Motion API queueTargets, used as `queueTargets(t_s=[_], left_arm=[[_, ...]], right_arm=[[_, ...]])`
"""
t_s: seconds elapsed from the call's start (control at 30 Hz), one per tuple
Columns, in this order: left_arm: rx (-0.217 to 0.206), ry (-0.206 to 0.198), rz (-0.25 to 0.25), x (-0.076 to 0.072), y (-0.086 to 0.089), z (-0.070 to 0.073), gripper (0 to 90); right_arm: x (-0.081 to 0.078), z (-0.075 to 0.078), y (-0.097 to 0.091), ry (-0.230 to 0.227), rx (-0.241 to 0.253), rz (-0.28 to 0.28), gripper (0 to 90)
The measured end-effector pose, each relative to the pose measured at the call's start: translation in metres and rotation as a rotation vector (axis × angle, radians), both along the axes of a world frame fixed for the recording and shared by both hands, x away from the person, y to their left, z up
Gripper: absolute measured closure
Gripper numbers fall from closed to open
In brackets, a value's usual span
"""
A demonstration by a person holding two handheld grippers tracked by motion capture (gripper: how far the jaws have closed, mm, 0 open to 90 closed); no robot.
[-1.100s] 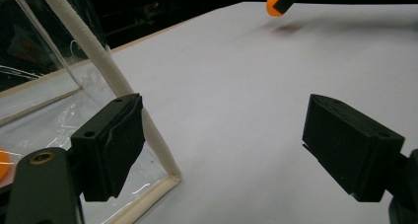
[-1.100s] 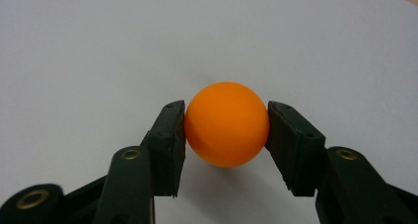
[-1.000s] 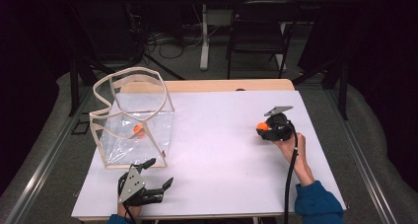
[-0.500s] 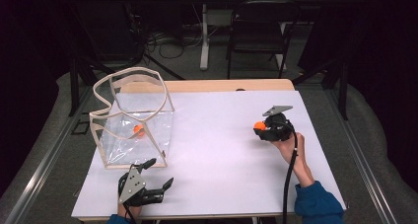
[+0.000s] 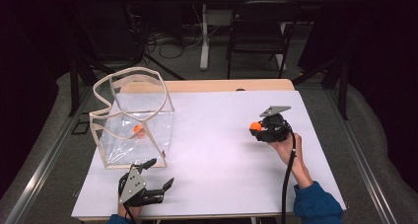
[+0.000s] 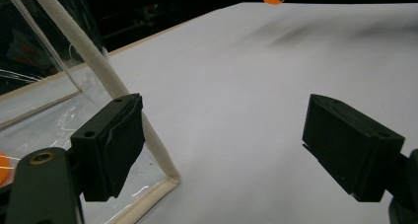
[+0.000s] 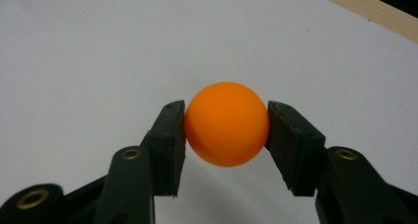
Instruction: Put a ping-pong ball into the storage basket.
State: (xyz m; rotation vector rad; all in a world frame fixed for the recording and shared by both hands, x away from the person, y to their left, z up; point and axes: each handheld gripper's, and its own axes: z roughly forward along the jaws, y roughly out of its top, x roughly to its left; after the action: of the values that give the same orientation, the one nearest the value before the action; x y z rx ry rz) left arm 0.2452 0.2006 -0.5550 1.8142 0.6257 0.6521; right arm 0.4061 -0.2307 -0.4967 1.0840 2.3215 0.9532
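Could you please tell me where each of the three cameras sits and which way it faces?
High view: above the near edge, facing forward and down on the table; forearms and both grippers show.
Left gripper view: rides the left gripper, facing the clear bag; open jaws.
Right gripper view: rides the right gripper, jaws clamping the orange ball.
Shared: that ball.

Right hand-held gripper (image 5: 257, 129) raised, jaws clamped; left hand-held gripper (image 5: 160, 173) low, jaws spread wide.
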Motion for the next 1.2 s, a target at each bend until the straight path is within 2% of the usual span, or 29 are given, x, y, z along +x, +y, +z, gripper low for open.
queueTargets(t_s=[0.5, 0.83, 1.2], left_arm=[[0.001, 0.003, -0.002, 0.001, 0.001, 0.0, 16.0], [-0.001, -0.001, 0.001, 0.0, 0.0, 0.0, 16.0], [0.004, 0.001, 0.002, 0.001, 0.0, 0.0, 16.0]], right_arm=[[-0.003, 0.004, 0.009, -0.007, 0.021, 0.035, 50.7], [-0.007, 0.002, 0.021, -0.004, 0.008, 0.074, 50.6], [-0.009, 0.002, 0.032, -0.005, 0.017, 0.102, 50.7]])
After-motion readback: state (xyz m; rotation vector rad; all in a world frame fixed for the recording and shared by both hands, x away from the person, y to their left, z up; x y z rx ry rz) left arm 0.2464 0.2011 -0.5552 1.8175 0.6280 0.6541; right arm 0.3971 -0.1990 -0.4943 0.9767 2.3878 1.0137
